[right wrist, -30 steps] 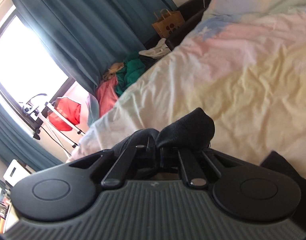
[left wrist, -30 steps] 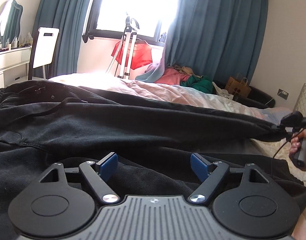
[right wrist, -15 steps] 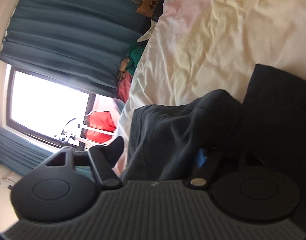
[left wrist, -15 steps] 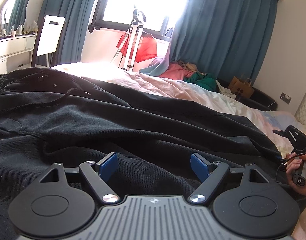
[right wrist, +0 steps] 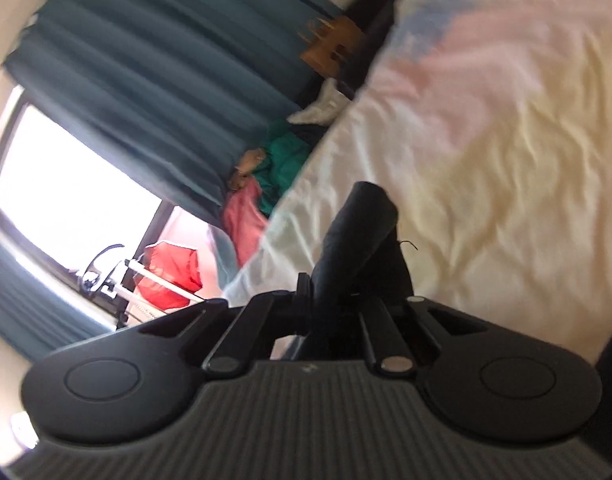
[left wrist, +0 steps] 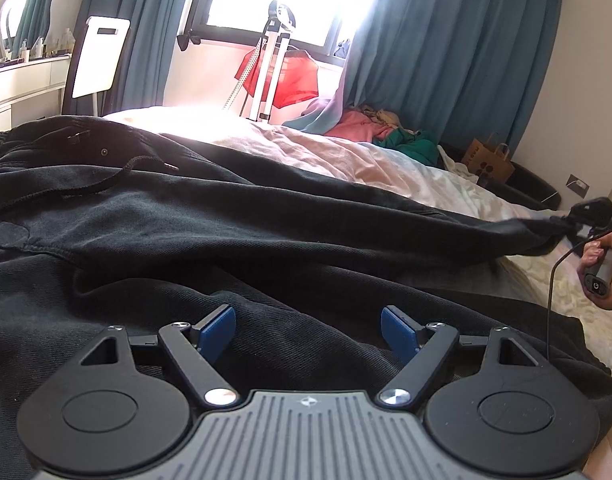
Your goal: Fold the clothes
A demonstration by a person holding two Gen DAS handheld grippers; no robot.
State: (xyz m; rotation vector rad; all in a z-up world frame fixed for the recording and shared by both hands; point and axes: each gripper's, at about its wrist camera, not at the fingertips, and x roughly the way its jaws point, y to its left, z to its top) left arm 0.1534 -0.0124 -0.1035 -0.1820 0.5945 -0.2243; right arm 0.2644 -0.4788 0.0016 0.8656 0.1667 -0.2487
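A: Left gripper [left wrist: 308, 330] low over the black trousers [left wrist: 226, 232], blue pads [left wrist: 216, 332] spread wide, nothing pinched. Dark cloth just beneath & between, pads not pressing it.

B: Right gripper [right wrist: 352, 300], wrist view: fingers pressed together on a bunched end of black fabric [right wrist: 362, 224]. Blurry pic, but cloth clearly poking up out of the clamp.

A: Same thing seen from left cam: right gripper [left wrist: 586, 216] at far right edge, trouser-leg end drawn out taut toward it, raised off the sheet there. Hand [left wrist: 604, 264] wrapped round the handle, cable [left wrist: 552, 300] dangling below.

B: Trousers otherwise spread across the bed [left wrist: 386, 160], waistband at far left, drawstring [left wrist: 118, 178] lying loose on top near it.

A: Sheet pale, pastel patches: pink, yellow, bit of blue. Rumpled, esp. in right cam [right wrist: 506, 160].

B: Bkgd: teal curtains [left wrist: 446, 60], bright window, white rack w/ red garment [left wrist: 282, 76] hanging. Pile of pink & green clothes [left wrist: 386, 132] past the bed's far edge, brown paper bag [left wrist: 488, 158] next to it.

A: White dresser [left wrist: 22, 84] & mirror far left, white chair back [left wrist: 100, 58] beside it.
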